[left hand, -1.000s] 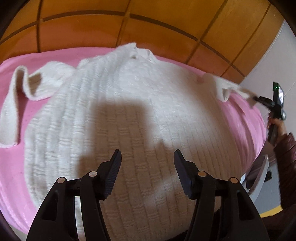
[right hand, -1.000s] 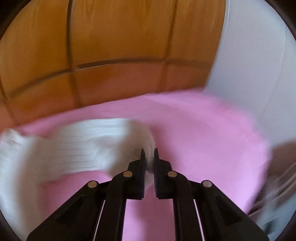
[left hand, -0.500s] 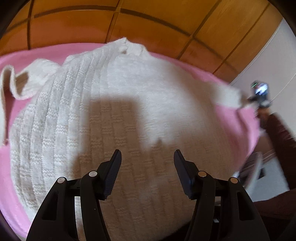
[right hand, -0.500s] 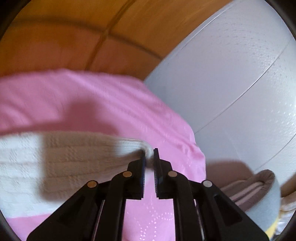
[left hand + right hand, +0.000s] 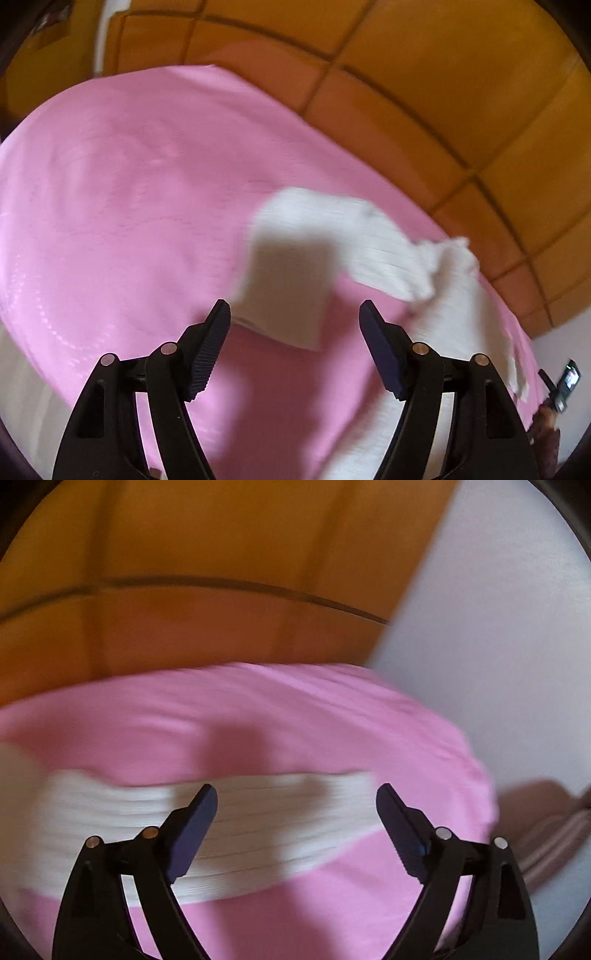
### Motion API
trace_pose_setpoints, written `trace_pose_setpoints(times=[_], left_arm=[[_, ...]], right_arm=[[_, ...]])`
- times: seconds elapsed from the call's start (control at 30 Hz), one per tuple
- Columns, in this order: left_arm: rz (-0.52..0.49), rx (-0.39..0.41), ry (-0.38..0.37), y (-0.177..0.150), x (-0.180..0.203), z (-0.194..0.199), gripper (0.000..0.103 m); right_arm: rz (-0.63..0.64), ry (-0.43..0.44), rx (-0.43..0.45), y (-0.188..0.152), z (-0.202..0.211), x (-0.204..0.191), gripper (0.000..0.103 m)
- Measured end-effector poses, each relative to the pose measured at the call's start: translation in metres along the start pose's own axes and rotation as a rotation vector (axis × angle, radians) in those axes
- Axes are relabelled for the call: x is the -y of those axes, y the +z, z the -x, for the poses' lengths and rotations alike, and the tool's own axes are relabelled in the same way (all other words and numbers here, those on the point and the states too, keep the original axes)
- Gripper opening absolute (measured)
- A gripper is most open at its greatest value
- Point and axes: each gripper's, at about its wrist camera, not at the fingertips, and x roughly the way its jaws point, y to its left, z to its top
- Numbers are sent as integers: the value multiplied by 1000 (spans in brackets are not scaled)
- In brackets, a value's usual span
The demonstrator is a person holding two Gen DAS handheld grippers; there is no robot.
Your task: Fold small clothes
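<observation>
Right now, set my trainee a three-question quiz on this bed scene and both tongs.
1. True or false: the right tongs pinch the white knitted sweater sleeve.
2. What colour is the smooth sheet under the cream knitted sweater? A) blue B) pink C) green
3. Fill in: behind the bed stands an orange panelled ______.

Key:
1. False. The jaws are opening; the sleeve lies flat on the sheet below them, with no pad pressing it.
2. B.
3. Headboard. The left tongs, jaws also opening and holding nothing, point toward the other sleeve in front of it.
</observation>
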Motion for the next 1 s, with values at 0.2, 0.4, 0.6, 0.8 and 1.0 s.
trace_pose_setpoints(times=[0.2, 0.4, 0.6, 0.8, 1.0], left_arm=[[142, -91, 15, 7, -34, -39, 71], [98, -87, 42, 16, -25, -70, 71], [-103, -93, 122, 41, -14, -74, 5], [-179, 123, 345, 127, -41, -10, 5], [-254, 334, 533, 195, -37, 44, 5]], right_arm=[[72, 445, -3, -21, 59, -124, 89], [182, 683, -13, -51, 101, -234, 89], [168, 769, -107, -74, 104, -281, 89], [234, 736, -120, -106, 110, -307, 90], [253, 698, -91, -111, 111, -314, 95]])
